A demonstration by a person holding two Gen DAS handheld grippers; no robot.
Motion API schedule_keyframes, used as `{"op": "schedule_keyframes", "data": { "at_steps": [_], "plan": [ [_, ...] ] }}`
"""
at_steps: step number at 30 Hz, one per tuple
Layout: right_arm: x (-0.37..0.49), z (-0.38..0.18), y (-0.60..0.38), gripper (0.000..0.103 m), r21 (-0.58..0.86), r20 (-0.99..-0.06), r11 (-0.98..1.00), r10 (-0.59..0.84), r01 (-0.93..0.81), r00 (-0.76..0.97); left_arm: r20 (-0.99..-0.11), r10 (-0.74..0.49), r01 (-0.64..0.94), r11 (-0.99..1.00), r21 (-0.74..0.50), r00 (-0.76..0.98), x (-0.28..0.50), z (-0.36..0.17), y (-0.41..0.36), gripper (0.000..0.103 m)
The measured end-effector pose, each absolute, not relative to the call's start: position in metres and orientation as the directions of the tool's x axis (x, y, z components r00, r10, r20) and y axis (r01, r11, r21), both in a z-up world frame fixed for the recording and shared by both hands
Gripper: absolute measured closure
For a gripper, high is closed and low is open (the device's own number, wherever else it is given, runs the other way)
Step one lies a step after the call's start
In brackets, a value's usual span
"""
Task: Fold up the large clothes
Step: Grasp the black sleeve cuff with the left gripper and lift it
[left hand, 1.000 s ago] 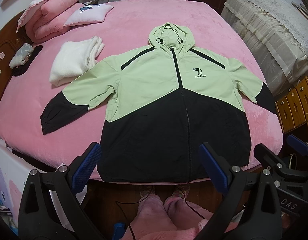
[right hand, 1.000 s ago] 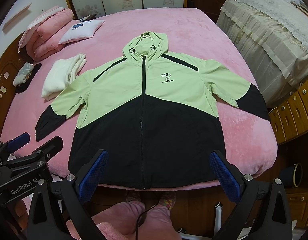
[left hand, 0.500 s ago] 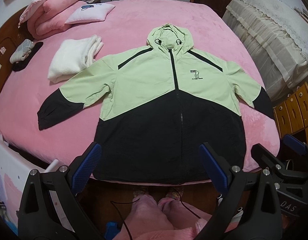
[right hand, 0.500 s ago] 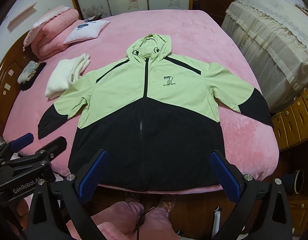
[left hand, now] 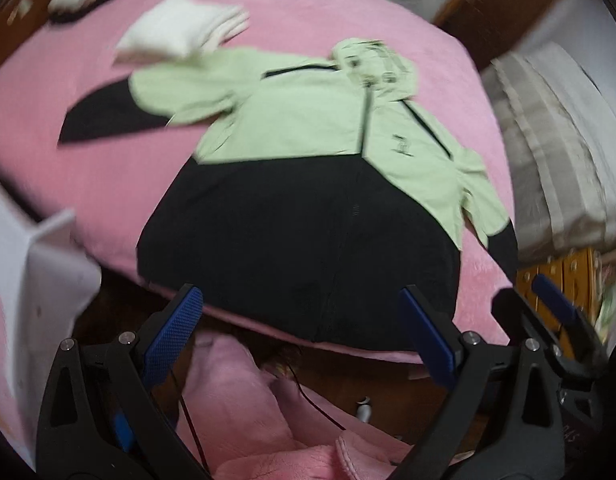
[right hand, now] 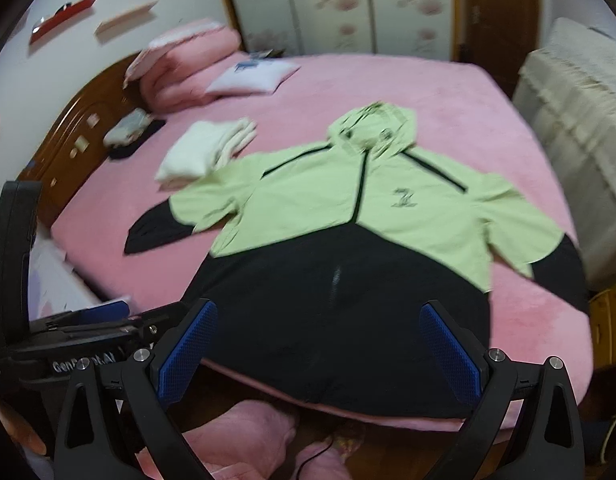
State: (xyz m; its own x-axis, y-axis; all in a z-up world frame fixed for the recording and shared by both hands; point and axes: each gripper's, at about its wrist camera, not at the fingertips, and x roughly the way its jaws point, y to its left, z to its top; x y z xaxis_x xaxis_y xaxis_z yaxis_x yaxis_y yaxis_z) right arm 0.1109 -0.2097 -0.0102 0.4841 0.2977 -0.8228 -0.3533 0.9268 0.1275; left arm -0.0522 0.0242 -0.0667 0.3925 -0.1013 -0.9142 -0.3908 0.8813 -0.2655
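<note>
A large hooded jacket (left hand: 308,148), pale green on top and black below, lies flat and zipped on the pink bed (left hand: 87,168), hood away from me, sleeves spread out. It also shows in the right wrist view (right hand: 348,216). My left gripper (left hand: 299,332) is open and empty, just short of the black hem at the bed's near edge. My right gripper (right hand: 320,340) is open and empty, over the black hem. The left gripper's body shows at the left of the right wrist view (right hand: 67,336). Both views are blurred.
A folded white garment (right hand: 203,152) lies left of the jacket's sleeve. Pink folded quilts (right hand: 187,64) and a white pillow (right hand: 255,76) are at the headboard. A draped cabinet (right hand: 580,120) stands right of the bed. A white panel (left hand: 31,280) is at the left.
Both grippers have moved forward and lower toward the jacket's hem, and both views have swung to the left. The jacket lies as before. Both grippers stay open.
</note>
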Motion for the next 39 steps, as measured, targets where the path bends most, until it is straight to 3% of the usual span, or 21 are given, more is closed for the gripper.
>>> {"op": "schedule_keyframes", "data": {
  "at_steps": [5,12,18,27,30,32,34,37,39],
  "plan": [
    [0.11,-0.031,-0.176,0.001,0.078,-0.817,0.912,0.29,-0.402,0.498,-0.925,-0.131,-0.569,0.755,-0.327,0.357,-0.048,-0.113,0.096,0.006],
    [0.141,-0.081,-0.091,0.001,0.041,-0.829,0.894,0.279,-0.446,0.484,-0.919,-0.135,-0.823,0.411,-0.392,0.37,-0.007,-0.198,0.246,0.006],
    [0.204,-0.149,-0.008,0.001,0.156,-0.89,0.924,0.285,-0.35,0.356,-0.94,-0.022,-0.929,0.142,-0.341,0.342,0.018,-0.279,0.384,0.006],
    [0.289,-0.22,0.072,0.001,0.151,-0.917,0.965,0.217,-0.212,0.336,-0.949,0.178,-0.961,-0.038,-0.272,0.262,0.015,-0.348,0.513,0.007],
    [0.309,-0.235,0.075,0.001,0.166,-0.92,0.975,0.207,-0.145,0.334,-0.942,0.219,-0.962,-0.043,-0.27,0.254,0.019,-0.355,0.532,0.018],
    [0.319,-0.244,0.075,0.001,0.167,-0.928,0.98,0.193,-0.107,0.319,-0.936,0.24,-0.962,-0.027,-0.273,0.259,0.023,-0.359,0.542,0.033],
    [0.321,-0.248,0.066,0.001,0.17,-0.932,0.982,0.188,-0.082,0.31,-0.919,0.258,-0.951,0.001,-0.309,0.299,0.024,-0.359,0.549,0.059],
    [0.325,-0.261,0.061,0.001,0.172,-0.935,0.983,0.181,-0.056,0.305,-0.898,0.279,-0.936,0.008,-0.353,0.341,0.023,-0.36,0.56,0.085],
    [0.329,-0.27,0.062,0.001,0.17,-0.937,0.984,0.177,-0.048,0.3,-0.878,0.29,-0.918,0.001,-0.397,0.38,0.022,-0.359,0.567,0.095]
  ]
}}
